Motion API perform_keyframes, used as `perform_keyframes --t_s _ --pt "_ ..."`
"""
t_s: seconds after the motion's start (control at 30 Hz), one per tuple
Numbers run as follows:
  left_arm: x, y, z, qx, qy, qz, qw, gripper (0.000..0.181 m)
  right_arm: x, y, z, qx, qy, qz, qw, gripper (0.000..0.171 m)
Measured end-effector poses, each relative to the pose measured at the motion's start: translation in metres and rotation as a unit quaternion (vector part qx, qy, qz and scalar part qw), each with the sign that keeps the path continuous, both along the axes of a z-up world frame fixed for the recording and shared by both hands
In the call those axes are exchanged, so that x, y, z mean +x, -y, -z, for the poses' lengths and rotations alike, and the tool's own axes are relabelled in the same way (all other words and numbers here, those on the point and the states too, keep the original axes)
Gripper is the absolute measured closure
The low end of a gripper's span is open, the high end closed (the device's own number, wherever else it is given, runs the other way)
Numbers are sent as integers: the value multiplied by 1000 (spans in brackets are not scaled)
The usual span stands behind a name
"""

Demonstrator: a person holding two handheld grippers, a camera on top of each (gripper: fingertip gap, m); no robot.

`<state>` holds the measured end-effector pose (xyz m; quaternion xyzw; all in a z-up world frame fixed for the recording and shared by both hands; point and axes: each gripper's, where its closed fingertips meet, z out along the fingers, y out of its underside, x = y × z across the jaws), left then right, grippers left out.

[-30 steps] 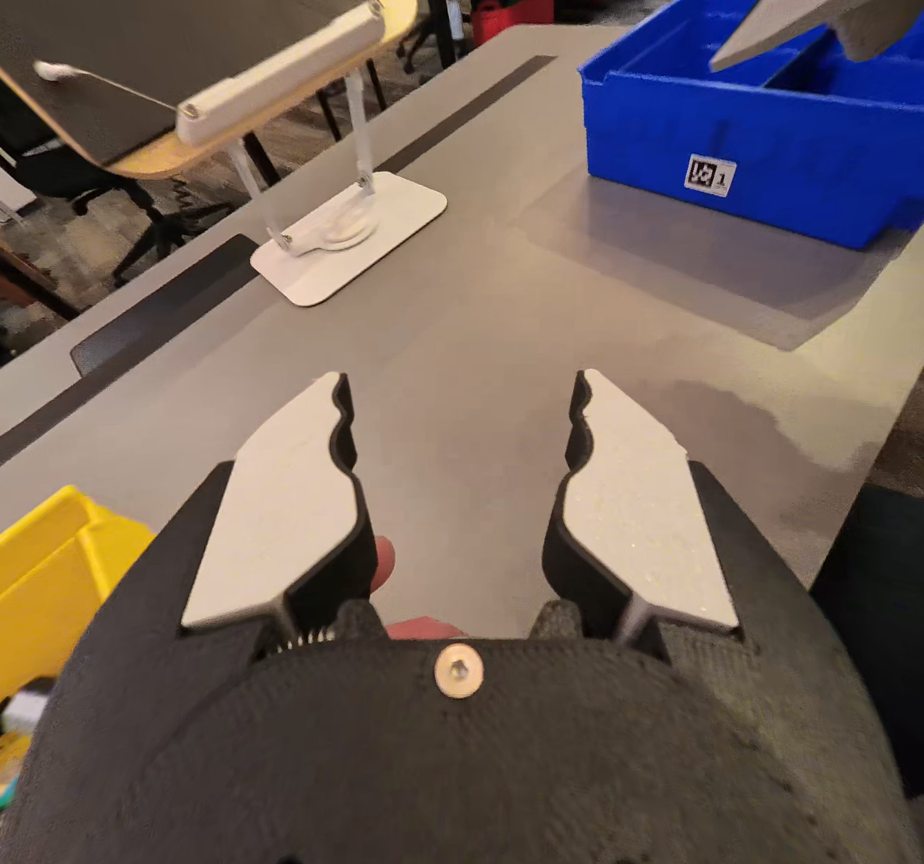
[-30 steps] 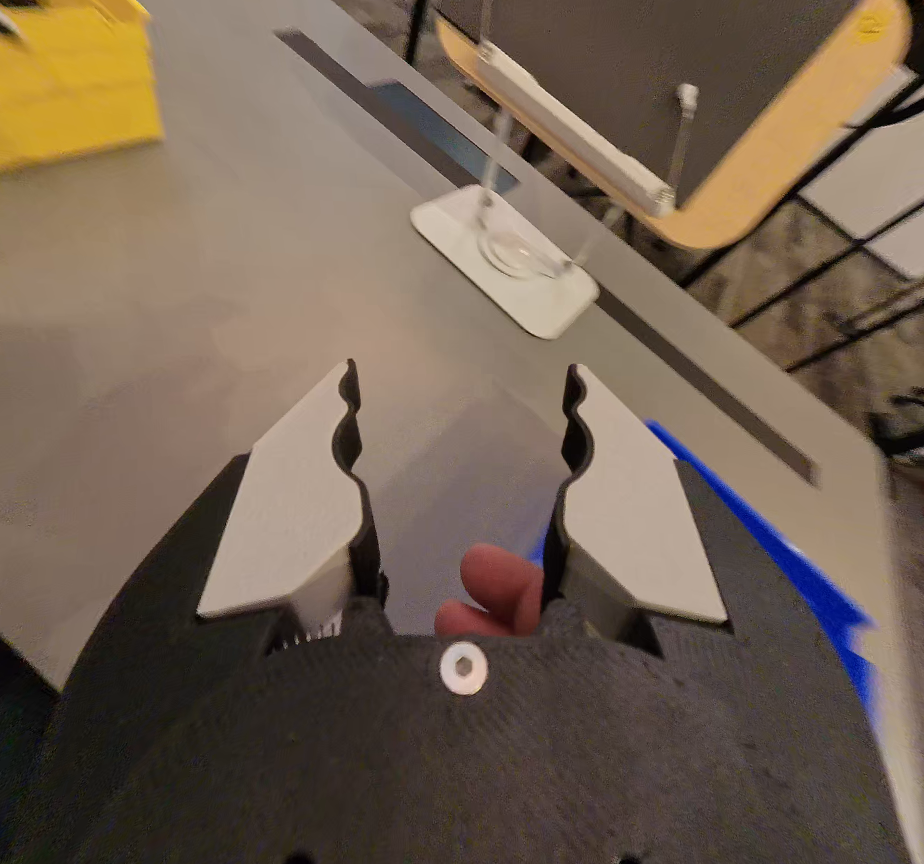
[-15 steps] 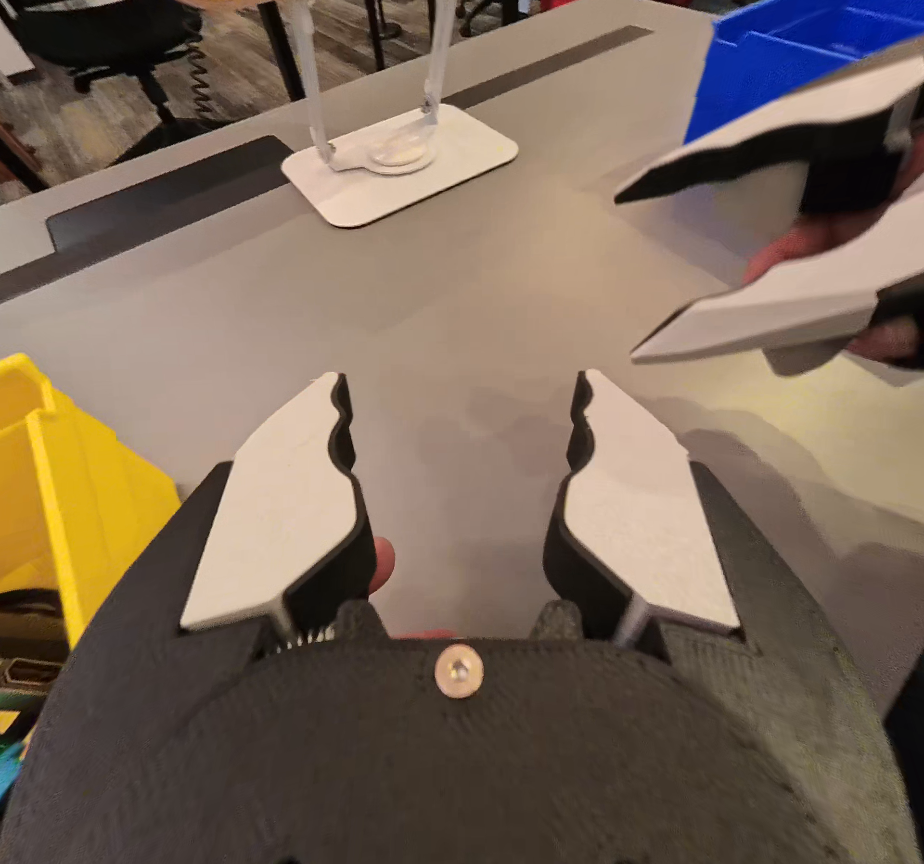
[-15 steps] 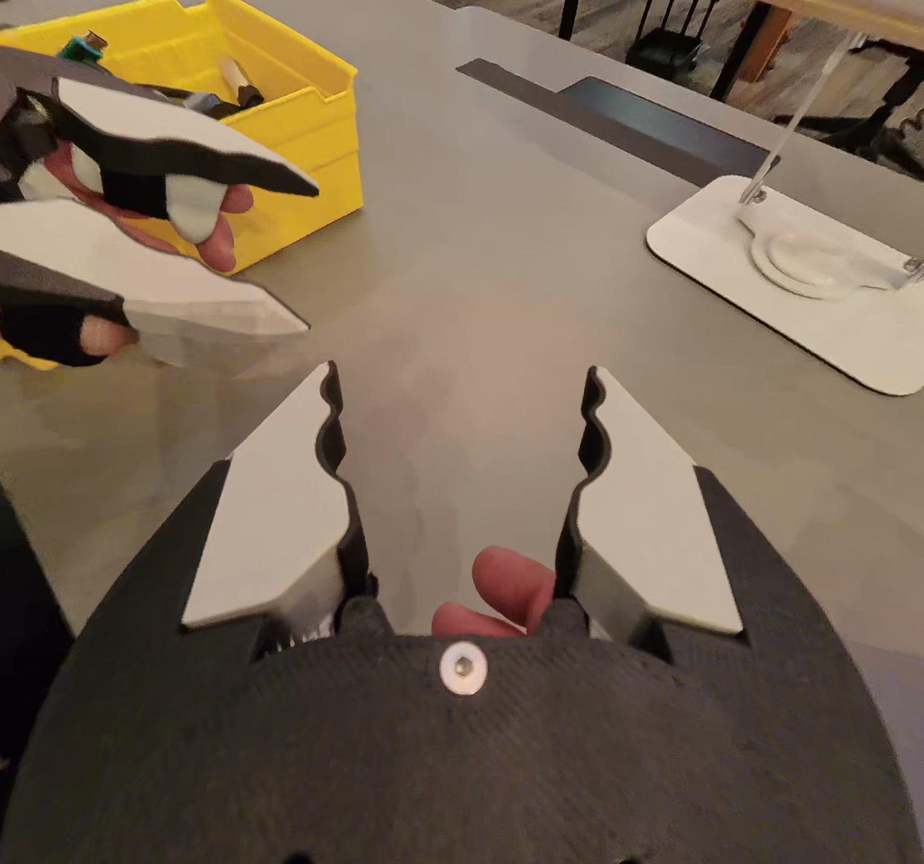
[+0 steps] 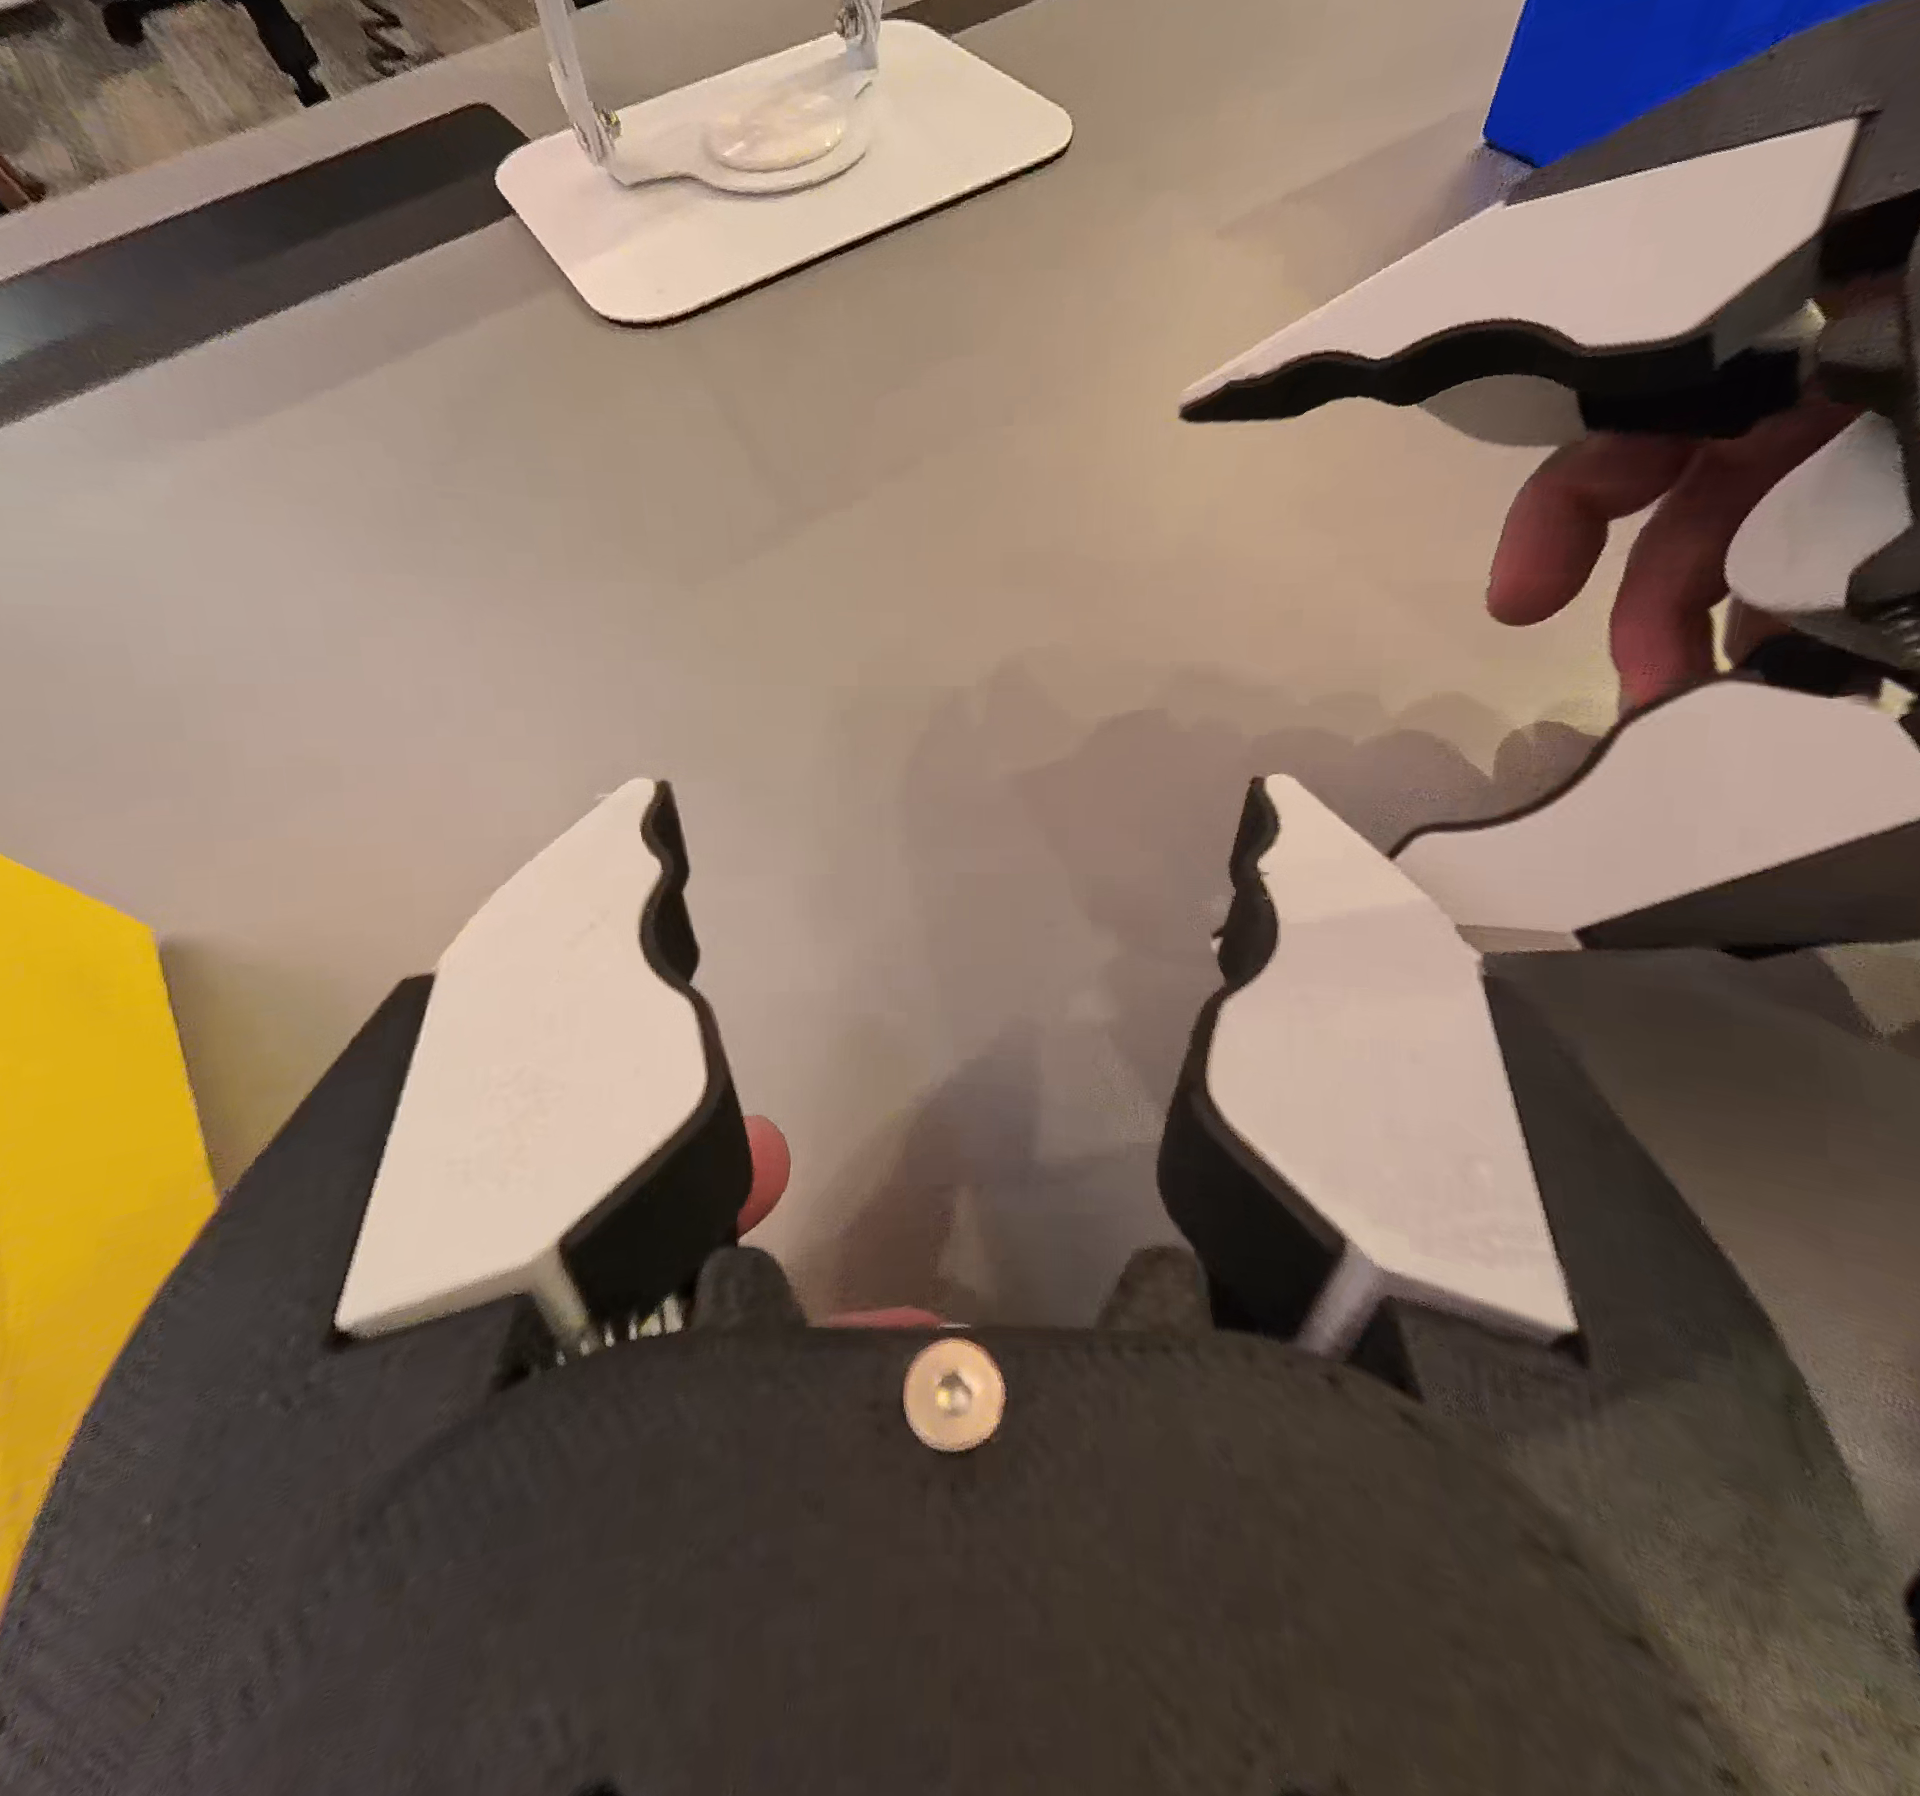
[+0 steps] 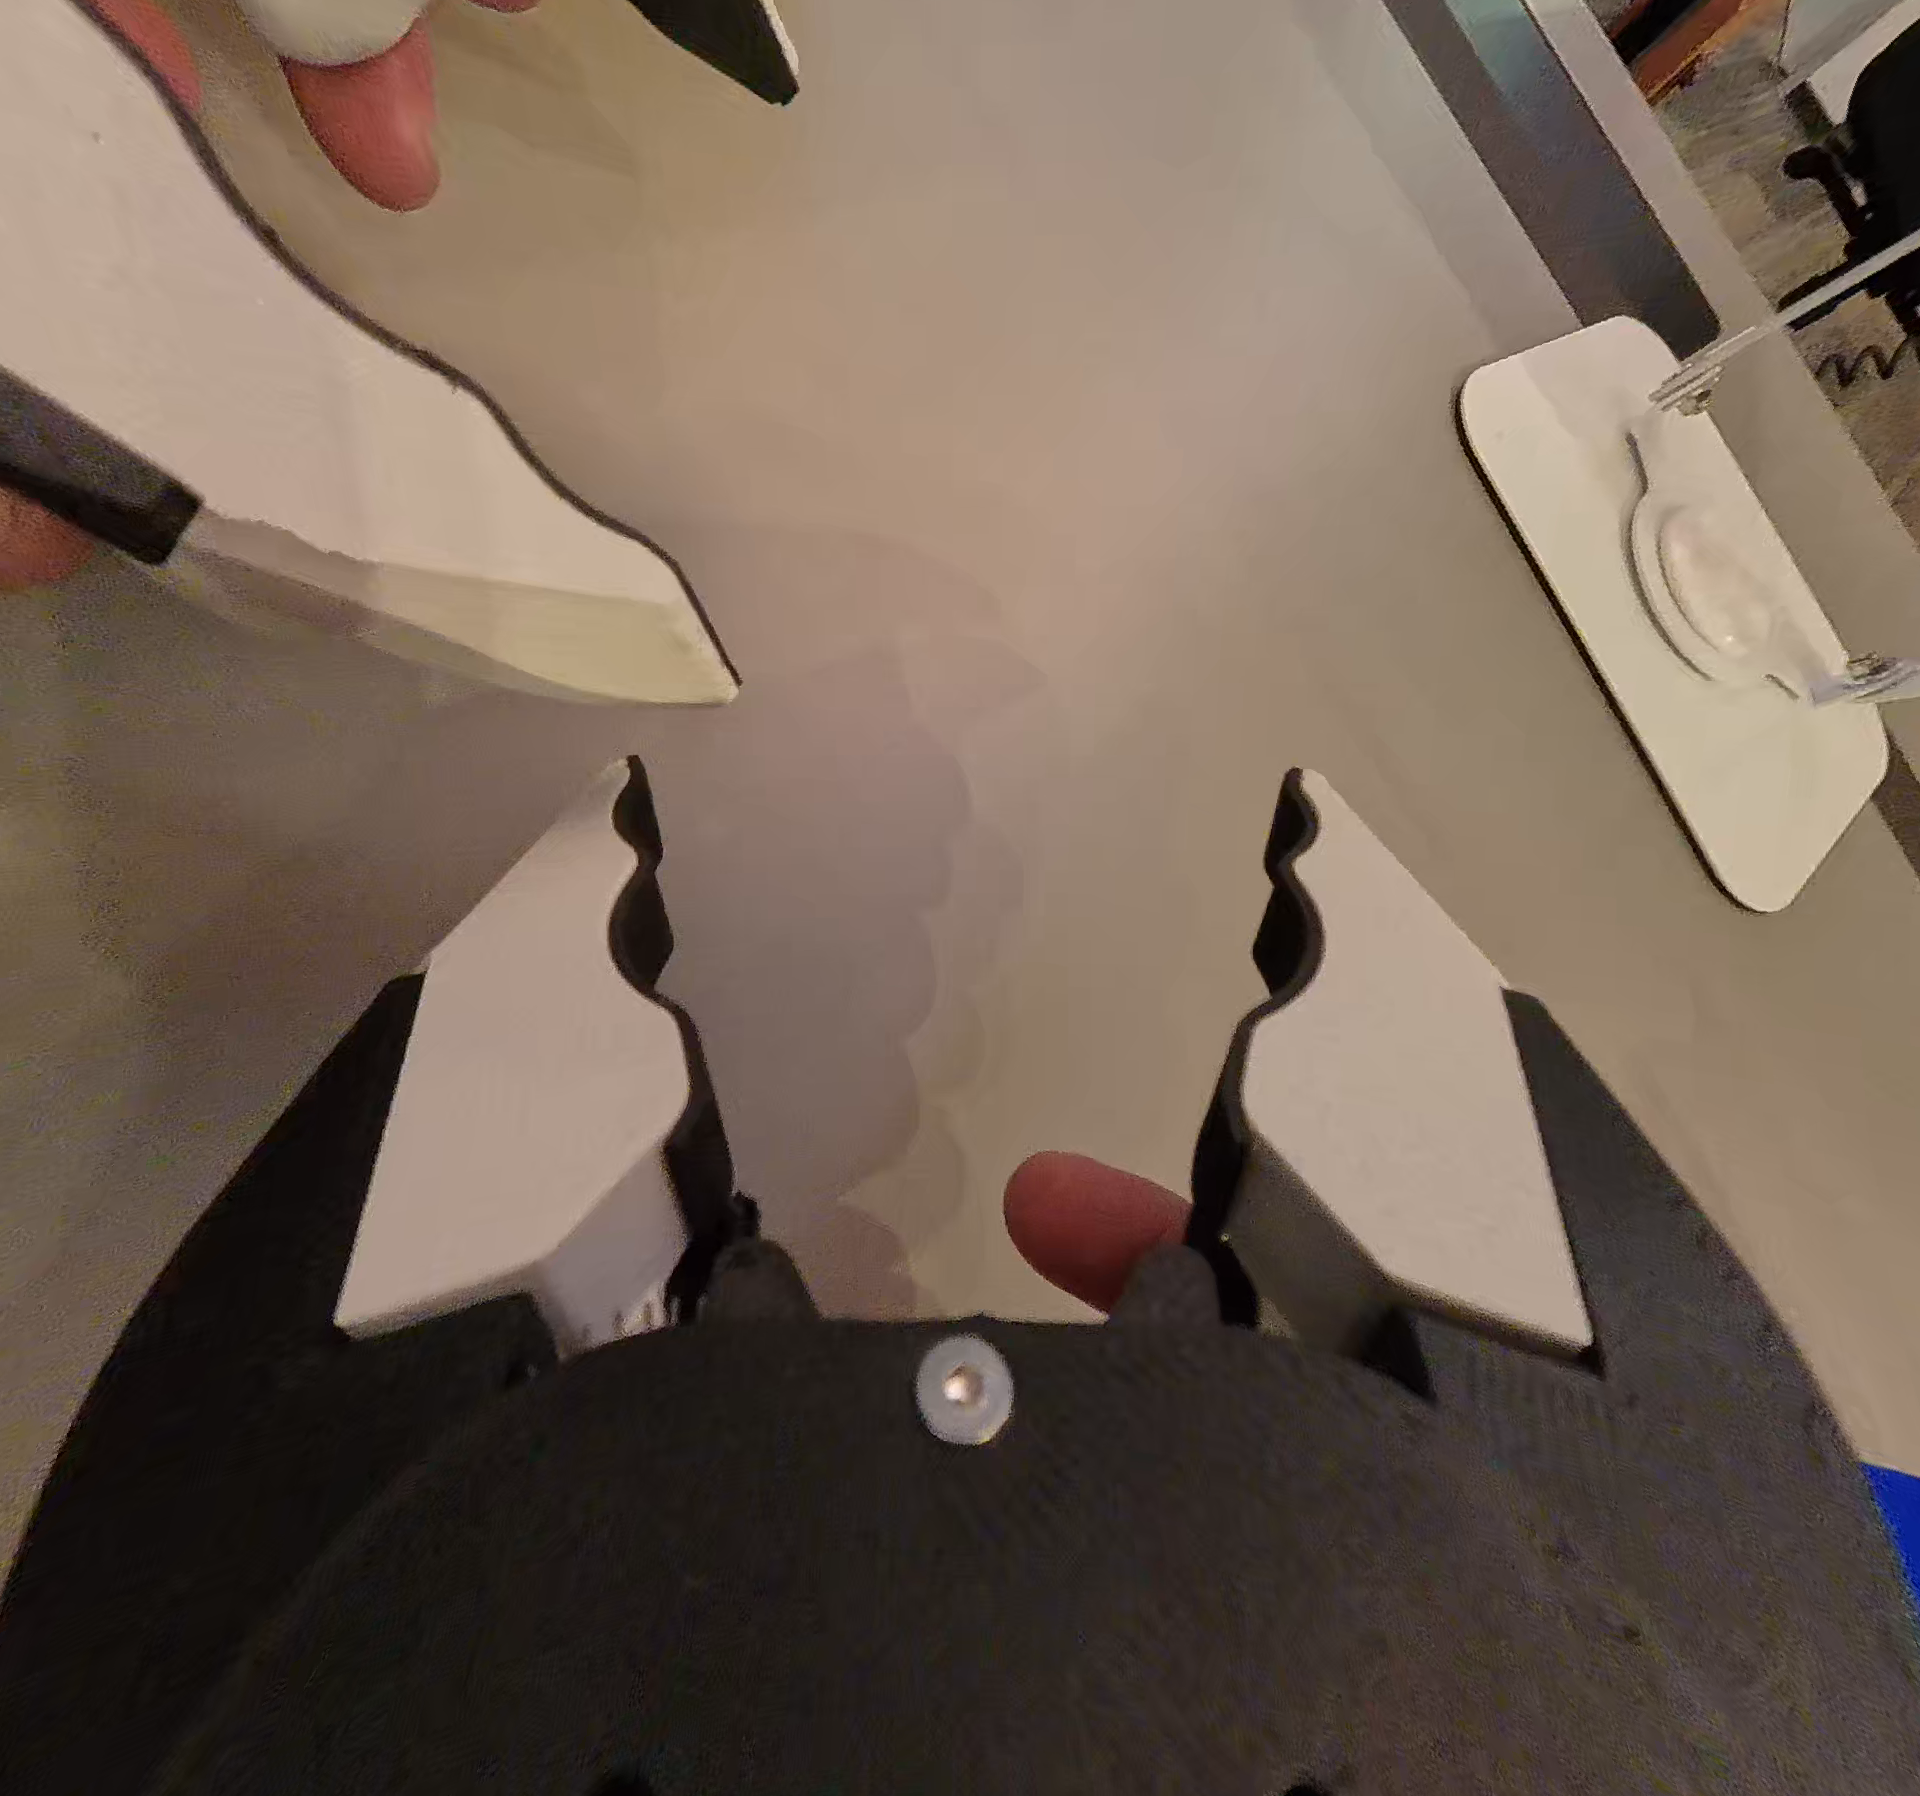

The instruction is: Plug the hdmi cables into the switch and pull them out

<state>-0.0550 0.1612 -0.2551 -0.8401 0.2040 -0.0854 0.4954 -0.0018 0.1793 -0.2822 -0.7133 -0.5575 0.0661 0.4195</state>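
Neither the HDMI cables nor the switch can be located in either view; their position cannot be told.

Left gripper: released, jaws spread wide, nothing between them, held above the bare grey table. A fingertip shows behind its left finger base.

Right gripper: likewise released and empty, over the same table. In the left wrist view it appears at 2 o'clock, jaws apart, with the person's fingers visible between them. The two grippers sit near each other, tips angled inward, not touching.

Surroundings: a white stand base with clear uprights at 11 o'clock; a blue bin at 1 o'clock; a yellow bin at 9 o'clock.
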Motion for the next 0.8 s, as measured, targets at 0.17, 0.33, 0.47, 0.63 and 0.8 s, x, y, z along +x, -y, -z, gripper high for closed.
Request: perform_keyframes --t_s 0.17,0.33,0.47,0.63,0.8 --pt "7 2 4 6 -12 2 1000 81 3 3 3 0 8 -7 1000 55" --pt "16 7 3 8 -7 16 1000 82 5 5 6 5 20 -18 1000 57" --pt "24 12 -6 25 -9 36 999 92 9 3 5 12 24 -20 999 62" --pt "40 25 -22 54 7 72 996 146 16 0 3 16 22 -17 999 82" --pt "50 35 -42 96 -25 101 990 170 18 0 0 19 18 -18 999 103"
